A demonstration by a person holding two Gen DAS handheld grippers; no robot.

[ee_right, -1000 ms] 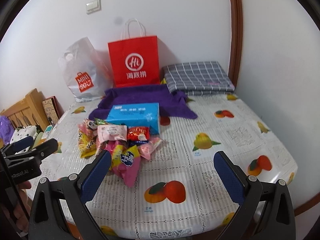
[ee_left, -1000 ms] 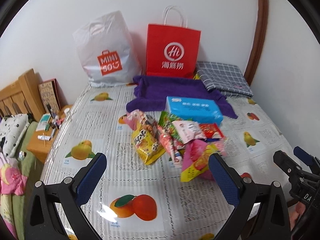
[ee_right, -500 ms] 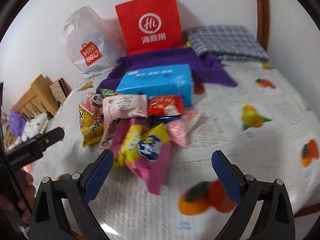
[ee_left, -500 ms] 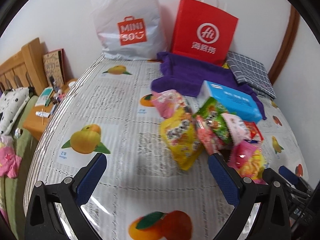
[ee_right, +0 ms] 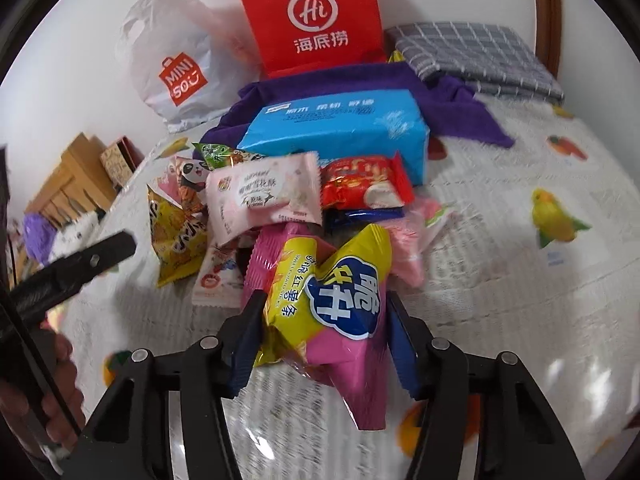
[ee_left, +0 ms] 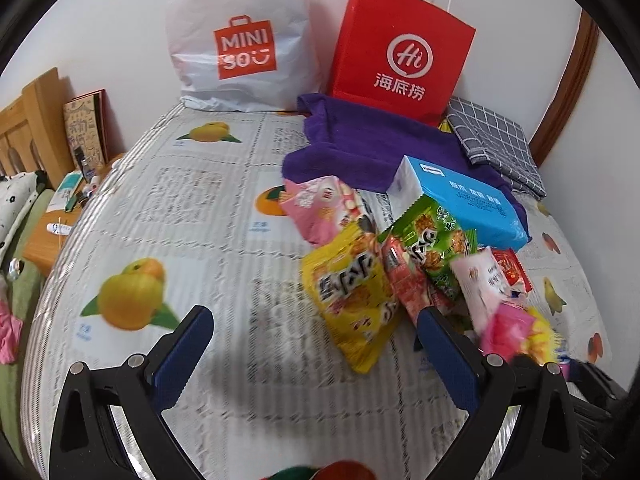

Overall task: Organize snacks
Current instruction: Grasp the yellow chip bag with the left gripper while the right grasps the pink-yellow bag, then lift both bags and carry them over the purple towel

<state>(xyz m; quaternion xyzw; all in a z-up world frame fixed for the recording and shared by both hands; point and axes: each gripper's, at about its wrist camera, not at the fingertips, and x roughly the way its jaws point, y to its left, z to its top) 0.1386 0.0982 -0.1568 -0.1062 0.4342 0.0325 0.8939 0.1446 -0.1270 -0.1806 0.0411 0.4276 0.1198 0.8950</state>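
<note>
A pile of snack packets lies on the fruit-print tablecloth (ee_left: 168,216). In the right wrist view my right gripper (ee_right: 324,312) has closed around the pink and yellow packet (ee_right: 336,296), with a finger touching each side. Behind it lie a pale pink packet (ee_right: 264,196), a red packet (ee_right: 360,184) and a yellow packet (ee_right: 176,236). In the left wrist view my left gripper (ee_left: 316,332) is open and empty, just above the cloth, with its right finger (ee_left: 444,352) beside the yellow packet (ee_left: 356,304) and the green packet (ee_left: 432,248).
A blue tissue pack (ee_right: 340,128) lies on a purple towel (ee_left: 360,140) behind the pile. A red paper bag (ee_left: 400,52) and a white plastic bag (ee_left: 240,40) stand at the wall. A folded checked cloth (ee_right: 476,56) is at the back right. A wooden nightstand (ee_left: 52,224) is left.
Both grippers have moved forward and down toward the pile. The right gripper has narrowed from wide open onto the pink and yellow packet. The left gripper stays open.
</note>
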